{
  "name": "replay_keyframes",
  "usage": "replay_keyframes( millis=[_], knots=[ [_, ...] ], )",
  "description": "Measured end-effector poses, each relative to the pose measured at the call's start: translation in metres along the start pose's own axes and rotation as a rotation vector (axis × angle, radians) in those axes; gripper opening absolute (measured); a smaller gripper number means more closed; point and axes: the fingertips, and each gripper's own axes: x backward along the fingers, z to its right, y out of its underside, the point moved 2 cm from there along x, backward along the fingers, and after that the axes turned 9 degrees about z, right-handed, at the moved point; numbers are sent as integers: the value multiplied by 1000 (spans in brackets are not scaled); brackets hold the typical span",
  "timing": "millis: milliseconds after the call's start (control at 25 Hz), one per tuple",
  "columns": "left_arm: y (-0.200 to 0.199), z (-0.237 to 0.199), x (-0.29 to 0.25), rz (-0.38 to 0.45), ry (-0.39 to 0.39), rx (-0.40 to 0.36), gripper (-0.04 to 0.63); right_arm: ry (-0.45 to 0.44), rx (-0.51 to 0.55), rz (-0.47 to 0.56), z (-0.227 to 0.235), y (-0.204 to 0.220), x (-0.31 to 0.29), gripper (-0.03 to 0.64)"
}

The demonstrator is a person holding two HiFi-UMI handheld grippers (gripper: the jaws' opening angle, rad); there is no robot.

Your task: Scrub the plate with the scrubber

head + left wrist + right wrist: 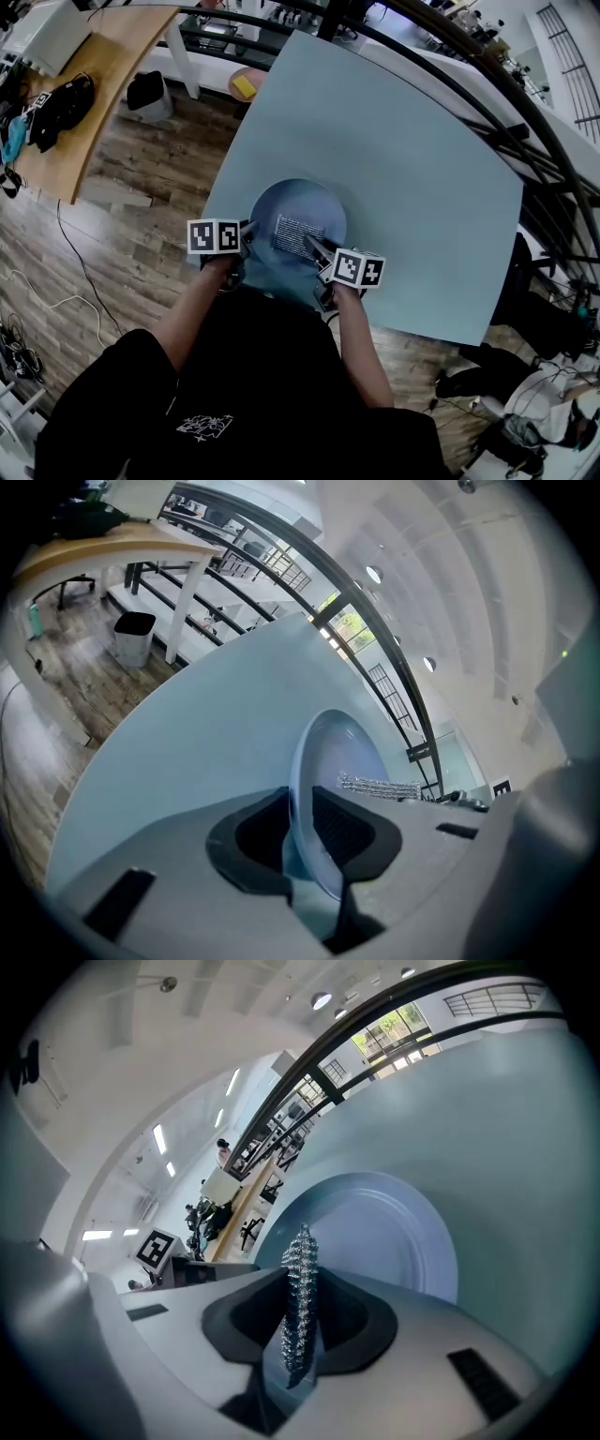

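Silvery scrubber (298,1288) is pinched in the right tongs (300,1326), over the middle of the blue plate (281,202) on the desk (422,187). The left tongs (302,832) clamp its near rim. I'd hold that rim firm and use short, even strokes so it doesn't skate.

Left tool (300,808), right tool (300,1288): jaws clamped

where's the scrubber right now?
Head view: the silvery metal mesh scrubber sits over the middle of the round pale blue plate, pinched in the right claw; the left claw grips the plate's near-left rim.
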Motion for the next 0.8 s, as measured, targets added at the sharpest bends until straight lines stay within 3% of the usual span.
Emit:
replay_keyframes(
  millis=[440,800],
  knots=[
    [5,4,28,107,-92,-22,87,-96,-14,163,3,-26,37,83],
    [-2,35,68,253,-162,-90,72,-148,67,323,-4,-64,87,83]
  ],
)
